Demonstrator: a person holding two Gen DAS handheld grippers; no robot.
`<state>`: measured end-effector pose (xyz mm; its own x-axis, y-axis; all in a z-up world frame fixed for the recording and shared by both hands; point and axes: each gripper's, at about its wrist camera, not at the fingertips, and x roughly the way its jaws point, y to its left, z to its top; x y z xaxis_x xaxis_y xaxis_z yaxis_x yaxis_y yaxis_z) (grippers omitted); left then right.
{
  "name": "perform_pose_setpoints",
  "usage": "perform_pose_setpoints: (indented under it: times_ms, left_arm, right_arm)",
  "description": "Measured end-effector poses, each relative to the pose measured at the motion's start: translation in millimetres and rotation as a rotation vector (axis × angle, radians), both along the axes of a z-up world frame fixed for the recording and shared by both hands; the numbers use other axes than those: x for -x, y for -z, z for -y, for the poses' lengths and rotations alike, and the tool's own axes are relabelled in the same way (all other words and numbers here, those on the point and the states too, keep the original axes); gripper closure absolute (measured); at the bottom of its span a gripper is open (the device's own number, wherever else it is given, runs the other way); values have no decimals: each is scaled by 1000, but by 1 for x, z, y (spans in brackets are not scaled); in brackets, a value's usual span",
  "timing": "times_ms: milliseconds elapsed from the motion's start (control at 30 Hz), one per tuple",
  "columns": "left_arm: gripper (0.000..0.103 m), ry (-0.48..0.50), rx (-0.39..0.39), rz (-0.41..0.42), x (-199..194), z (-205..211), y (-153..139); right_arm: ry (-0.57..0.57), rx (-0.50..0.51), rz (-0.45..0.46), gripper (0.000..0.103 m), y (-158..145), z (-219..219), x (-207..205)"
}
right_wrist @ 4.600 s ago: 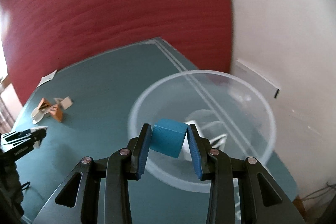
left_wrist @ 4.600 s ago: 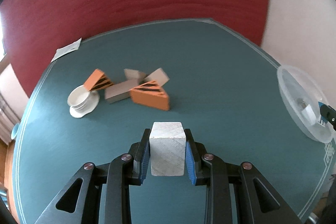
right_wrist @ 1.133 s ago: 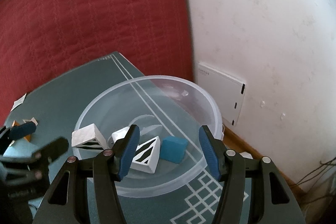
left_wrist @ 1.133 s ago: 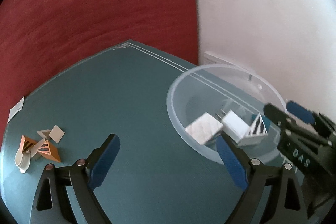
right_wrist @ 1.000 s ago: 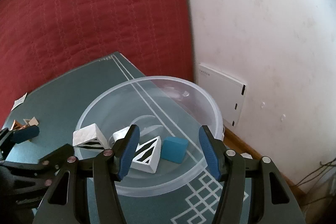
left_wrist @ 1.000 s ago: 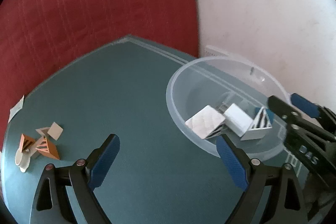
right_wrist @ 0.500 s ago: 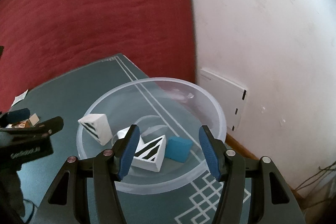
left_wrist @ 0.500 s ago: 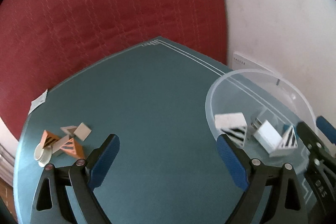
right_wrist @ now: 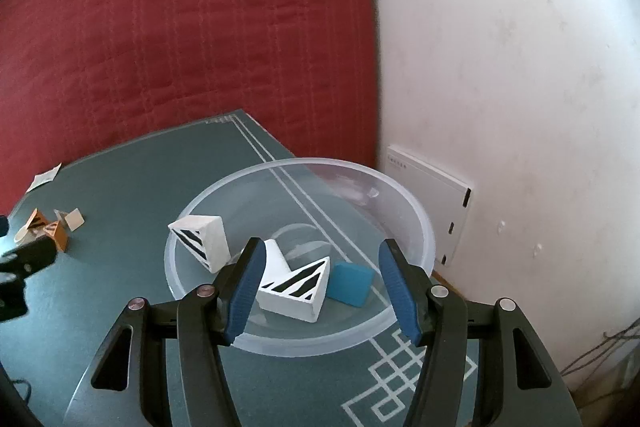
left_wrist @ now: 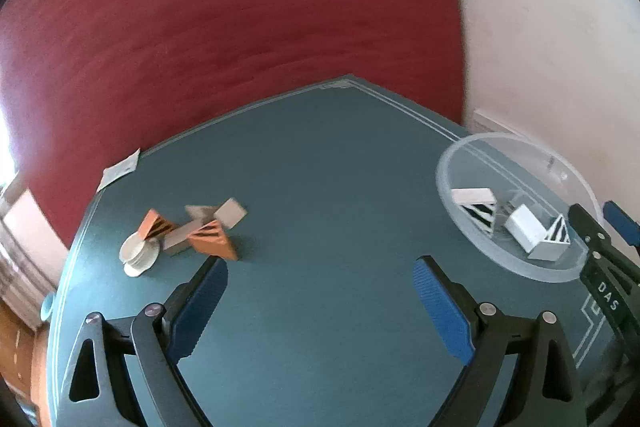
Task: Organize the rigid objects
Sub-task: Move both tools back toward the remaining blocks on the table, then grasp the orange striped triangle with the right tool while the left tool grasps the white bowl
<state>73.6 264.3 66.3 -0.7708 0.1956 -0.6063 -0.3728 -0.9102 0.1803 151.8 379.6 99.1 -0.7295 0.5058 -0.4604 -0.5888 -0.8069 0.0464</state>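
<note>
A clear plastic bowl stands at the table's right end. It holds two white wedges with black stripes, a white charger and a blue block. My right gripper is open and empty above the bowl's near rim. My left gripper is open and empty above the green table. A pile at the left has orange striped wedges, grey blocks and a white dish. The bowl shows at the right in the left wrist view.
The green table has an angled far edge against a red cover. A white paper slip lies at the far left corner. A white wall with a white panel stands right of the bowl.
Both grippers let go of their blocks into the bowl. My left gripper has since swung left, away from the bowl toward the pile. The right gripper has stayed over the bowl.
</note>
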Motion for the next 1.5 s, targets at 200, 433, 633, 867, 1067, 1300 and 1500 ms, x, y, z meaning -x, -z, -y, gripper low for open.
perform_pose_setpoints:
  times_ms: [200,433,633,867,1067,1300,1500]
  left_arm:
    - [7,-53,-23,13,1,27,0]
    - [7,-134,-49,16,6,71,2]
    - [7,-226,-97,29,17,116,3]
    - [7,-312,-127,23,40,150,0]
    - [7,-373,-97,9,48,179,-6]
    - [7,-399,-56,-16,51,206,-10]
    - [7,-401,-51,19,59,208,1]
  right_arm:
    - [-17,-11,8,43,3,-3,9]
    - [-20,-24,17,43,5,-7,12]
    - [-32,-35,33,43,6,-1,12]
    - [-42,-36,35,43,3,1,10]
    - [-114,-16,14,43,-9,4,4]
    - [-283,11,-32,39,-39,23,-4]
    - [-485,63,5,35,-59,45,18]
